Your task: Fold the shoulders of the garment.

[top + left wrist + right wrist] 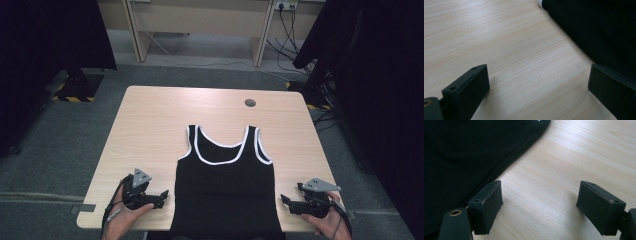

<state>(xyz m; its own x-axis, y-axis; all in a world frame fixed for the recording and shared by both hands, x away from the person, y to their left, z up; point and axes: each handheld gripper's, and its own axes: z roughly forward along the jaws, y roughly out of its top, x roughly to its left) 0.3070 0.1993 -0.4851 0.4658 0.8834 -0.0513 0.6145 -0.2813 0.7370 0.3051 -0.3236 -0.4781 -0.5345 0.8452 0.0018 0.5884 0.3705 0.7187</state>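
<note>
Black sleeveless top with white trim (225,190) flat on light wooden table (150,130); left gripper (161,197) and right gripper (286,202) flank hem, jaws apart, empty.

I work in a lab or recording room. The counter (150,115) is a plain light-wood desk with a cable port (250,103). Black curtains (380,75) hang on both sides. Grey carpet (60,150) covers the floor. Cables (287,35) run from a wall socket (286,5), and hazard tape (75,99) marks a stand base.
</note>
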